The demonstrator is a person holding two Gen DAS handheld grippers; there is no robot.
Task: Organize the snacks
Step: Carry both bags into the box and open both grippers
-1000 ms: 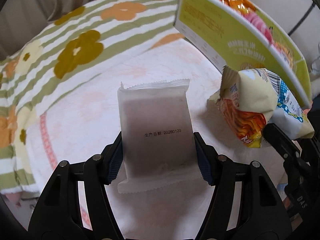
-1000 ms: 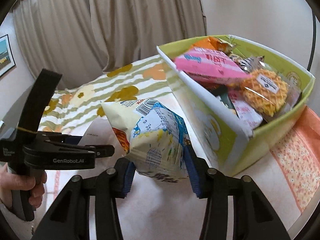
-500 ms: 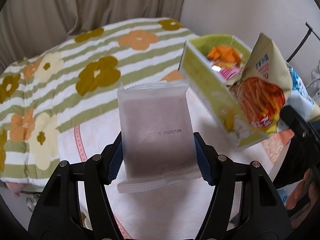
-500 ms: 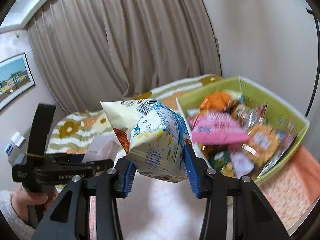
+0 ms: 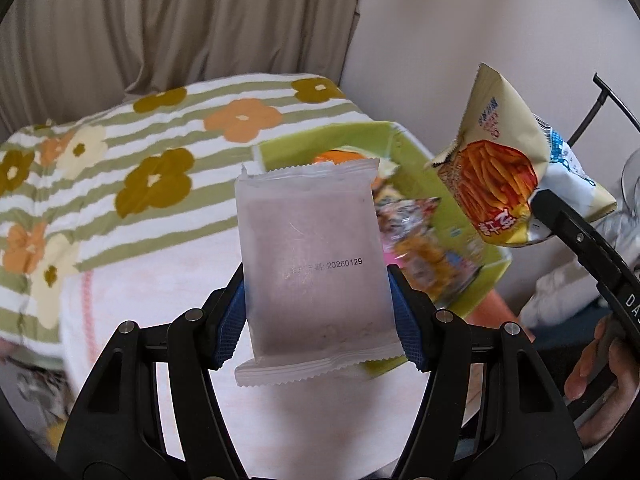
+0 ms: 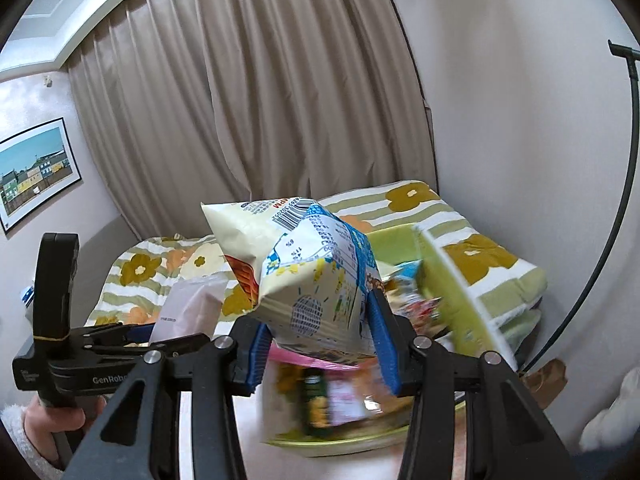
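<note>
My left gripper (image 5: 318, 320) is shut on a pale frosted snack packet (image 5: 312, 256) with a printed date and holds it in the air, up in front of the green box. My right gripper (image 6: 320, 344) is shut on a cream and blue chip bag (image 6: 304, 272) and holds it above the green box (image 6: 452, 280), which is full of mixed snack packets. The chip bag (image 5: 500, 176) also shows at the right of the left wrist view, over the green box (image 5: 412, 152). The frosted packet (image 6: 192, 308) and left gripper show at the left of the right wrist view.
The box stands on a pale pink cloth (image 5: 132, 312). Behind it lies a striped flower-print blanket (image 5: 160, 148). Beige curtains (image 6: 260, 100) hang at the back. A black curved stand (image 6: 624, 184) rises at the right by the wall.
Both grippers have risen with their packets. The green box has dropped lower in both views, and the right gripper's chip bag now hangs over its contents.
</note>
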